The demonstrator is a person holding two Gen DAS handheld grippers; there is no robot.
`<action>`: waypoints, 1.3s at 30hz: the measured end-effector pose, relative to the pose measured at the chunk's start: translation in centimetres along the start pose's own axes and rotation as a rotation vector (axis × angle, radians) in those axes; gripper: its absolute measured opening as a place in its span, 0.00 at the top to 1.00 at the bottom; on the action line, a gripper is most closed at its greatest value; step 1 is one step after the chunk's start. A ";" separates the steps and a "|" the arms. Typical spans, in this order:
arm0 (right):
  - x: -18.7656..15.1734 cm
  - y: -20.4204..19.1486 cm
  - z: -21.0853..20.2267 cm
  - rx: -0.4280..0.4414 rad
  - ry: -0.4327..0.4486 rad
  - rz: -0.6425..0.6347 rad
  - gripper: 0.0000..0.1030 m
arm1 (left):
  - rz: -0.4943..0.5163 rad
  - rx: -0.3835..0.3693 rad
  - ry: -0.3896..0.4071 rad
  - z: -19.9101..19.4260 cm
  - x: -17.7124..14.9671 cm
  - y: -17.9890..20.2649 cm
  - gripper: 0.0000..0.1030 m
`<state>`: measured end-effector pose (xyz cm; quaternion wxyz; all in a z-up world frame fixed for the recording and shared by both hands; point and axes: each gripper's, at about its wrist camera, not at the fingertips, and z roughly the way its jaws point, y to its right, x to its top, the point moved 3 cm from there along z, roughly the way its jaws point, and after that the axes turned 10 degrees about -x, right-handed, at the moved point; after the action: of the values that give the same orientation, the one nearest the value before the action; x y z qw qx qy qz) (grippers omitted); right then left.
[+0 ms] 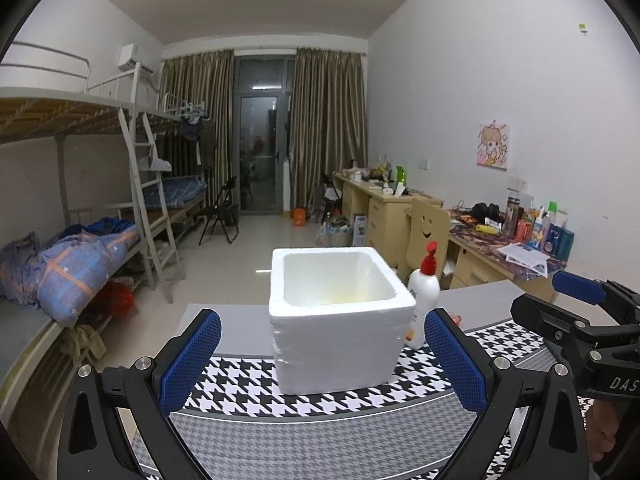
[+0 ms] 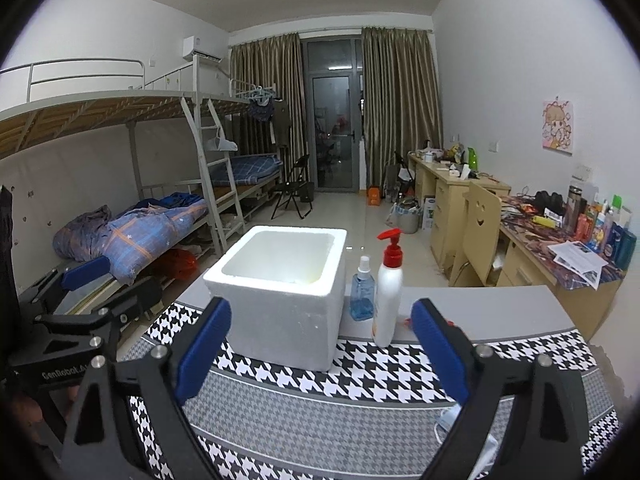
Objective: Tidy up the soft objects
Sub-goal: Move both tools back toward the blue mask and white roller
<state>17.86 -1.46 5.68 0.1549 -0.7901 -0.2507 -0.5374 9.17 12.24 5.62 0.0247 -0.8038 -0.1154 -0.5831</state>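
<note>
A white foam box [image 1: 340,316] stands open-topped on the houndstooth cloth [image 1: 248,392] straight ahead of my left gripper [image 1: 324,356], which is open and empty, its blue pads on either side of the box in view. In the right wrist view the same box [image 2: 284,296] stands left of centre. My right gripper [image 2: 320,352] is open and empty, held above the cloth [image 2: 360,376]. No soft object shows on the cloth. The box's inside looks empty where visible.
A white pump bottle with a red top [image 2: 387,292] and a small blue spray bottle [image 2: 362,296] stand right of the box. The right gripper [image 1: 580,320] shows at the left view's right edge. Bunk beds [image 1: 80,216] stand left, cluttered desks [image 1: 508,240] right.
</note>
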 end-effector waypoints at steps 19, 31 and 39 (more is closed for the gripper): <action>-2.3 2.6 -4.9 -0.075 0.034 0.034 0.08 | 0.062 -0.088 0.038 -2.9 -0.9 4.5 0.01; -3.2 4.4 -6.6 -0.112 0.041 0.055 0.08 | 0.072 -0.122 0.054 -3.4 -1.5 6.2 0.01; -4.0 5.4 -7.1 -0.141 0.035 0.069 0.08 | 0.078 -0.152 0.044 -3.0 -2.0 7.6 0.01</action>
<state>14.22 -10.49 4.78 0.1216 -0.7977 -0.1820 -0.5619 7.37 4.04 5.36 -0.0112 -0.7943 -0.0388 -0.6062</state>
